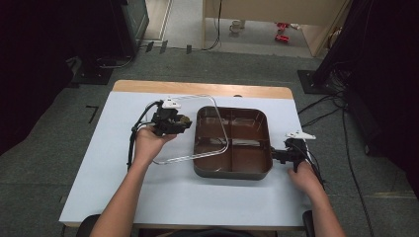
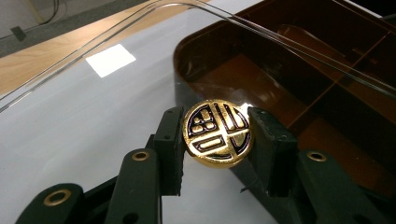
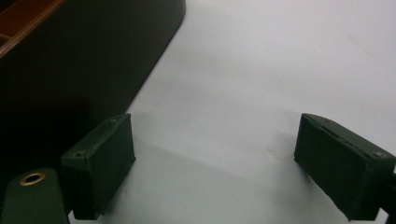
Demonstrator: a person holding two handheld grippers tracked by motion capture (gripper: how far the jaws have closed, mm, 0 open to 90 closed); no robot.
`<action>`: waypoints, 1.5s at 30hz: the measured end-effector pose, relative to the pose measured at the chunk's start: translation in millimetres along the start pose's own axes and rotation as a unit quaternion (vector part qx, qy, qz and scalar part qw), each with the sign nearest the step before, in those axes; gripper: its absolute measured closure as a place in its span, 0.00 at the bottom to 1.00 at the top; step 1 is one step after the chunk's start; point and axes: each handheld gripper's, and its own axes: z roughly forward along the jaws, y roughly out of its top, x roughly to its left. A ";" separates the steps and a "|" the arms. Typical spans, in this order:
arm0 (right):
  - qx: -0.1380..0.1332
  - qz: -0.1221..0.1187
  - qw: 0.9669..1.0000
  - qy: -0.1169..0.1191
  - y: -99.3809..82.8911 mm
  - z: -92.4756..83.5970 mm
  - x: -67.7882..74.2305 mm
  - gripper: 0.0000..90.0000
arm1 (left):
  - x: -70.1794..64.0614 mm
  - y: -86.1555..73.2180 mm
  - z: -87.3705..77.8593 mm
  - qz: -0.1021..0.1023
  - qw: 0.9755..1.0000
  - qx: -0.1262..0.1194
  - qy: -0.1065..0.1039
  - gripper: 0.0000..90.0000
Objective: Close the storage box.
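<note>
two jaws clamping gold medallion [image 2: 217, 133]

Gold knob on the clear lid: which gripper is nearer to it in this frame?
Left. The left gripper is shut on the gold knob of the clear lid, which leans on the brown tray. The right gripper sits open beside the tray's opposite side.

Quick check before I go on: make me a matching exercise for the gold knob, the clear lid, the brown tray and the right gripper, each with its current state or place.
Things:
1. gold knob
2. clear lid
3. brown tray
4. right gripper

States:
A. open, over bare table beside the tray
B. clamped in the left gripper
C. resting tilted, partly over the tray
D. flat on the white table, compartments empty

Pairs: 1-B, 2-C, 3-D, 4-A
</note>
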 end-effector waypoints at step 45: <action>0.000 0.000 1.000 0.000 -0.1 0.0 0.0 0.13 | -99.5 43.7 88.1 0.096 0.990 0.036 -0.096 0.66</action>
